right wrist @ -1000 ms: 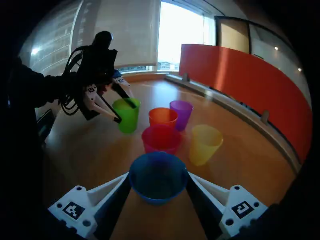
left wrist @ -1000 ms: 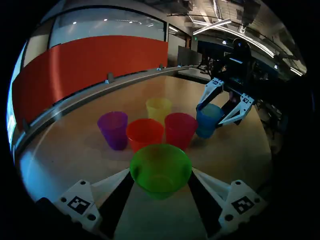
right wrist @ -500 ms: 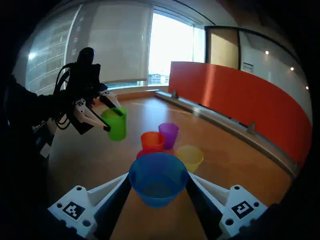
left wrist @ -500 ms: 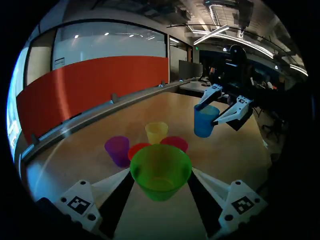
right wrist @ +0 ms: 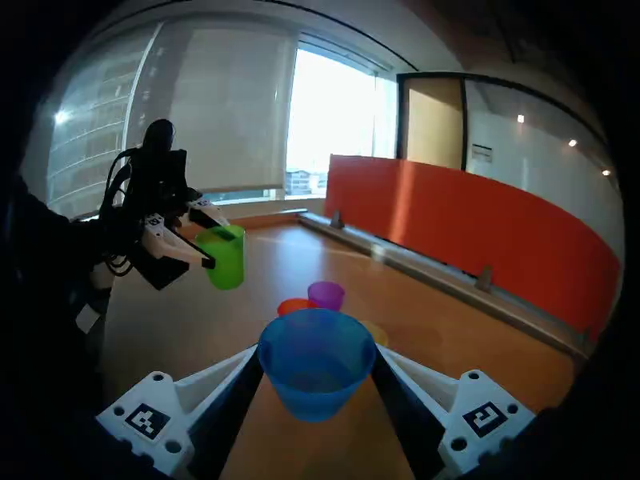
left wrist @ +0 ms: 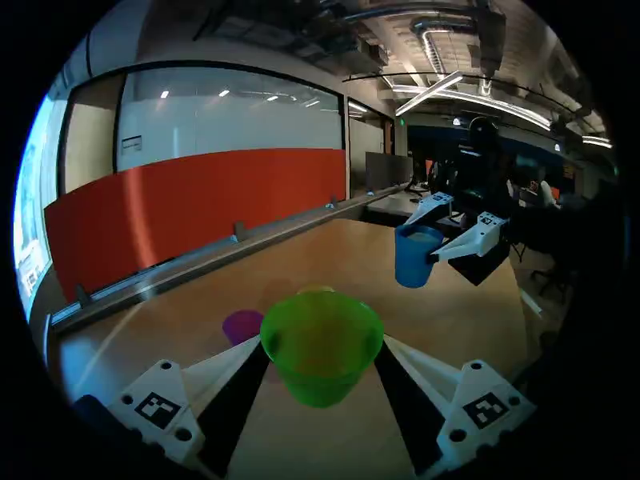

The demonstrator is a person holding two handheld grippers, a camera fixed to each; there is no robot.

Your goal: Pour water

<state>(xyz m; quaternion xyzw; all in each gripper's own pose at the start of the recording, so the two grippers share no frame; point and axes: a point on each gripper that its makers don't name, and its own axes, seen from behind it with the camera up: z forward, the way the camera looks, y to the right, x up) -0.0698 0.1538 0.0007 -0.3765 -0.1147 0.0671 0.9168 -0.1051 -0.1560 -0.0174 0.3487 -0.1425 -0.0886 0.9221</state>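
left gripper view: my left claw (left wrist: 322,356) is closed partway around the green cup (left wrist: 320,332), one finger pressing on each side below the rim. the cup rides upright between them, up off the surface (left wrist: 464,320). i judge it is kept level so nothing spills before the pour. ahead of this claw and to its right, my right claw (left wrist: 422,240) pinches the blue cup (left wrist: 414,258) in the same way, also in the air and upright. the two cups are well apart, so i judge the pour has not begun; one cup must come near the other and tip.

below and just beyond the left claw, the purple cup (left wrist: 242,325) and the rim of the yellow cup (left wrist: 316,289) peek out from behind the green one, standing on the surface.

the right gripper view looks down into the blue cup (right wrist: 316,360) held in my right claw (right wrist: 316,374). i cannot tell whether water lies at its bottom. this view adds the orange cup (right wrist: 294,306) beside the purple one beyond that claw, and the yellow one just right of the blue rim. it also gives the green cup from outside, ahead and to the left, with the dark sleeve (right wrist: 48,264) behind the left claw.
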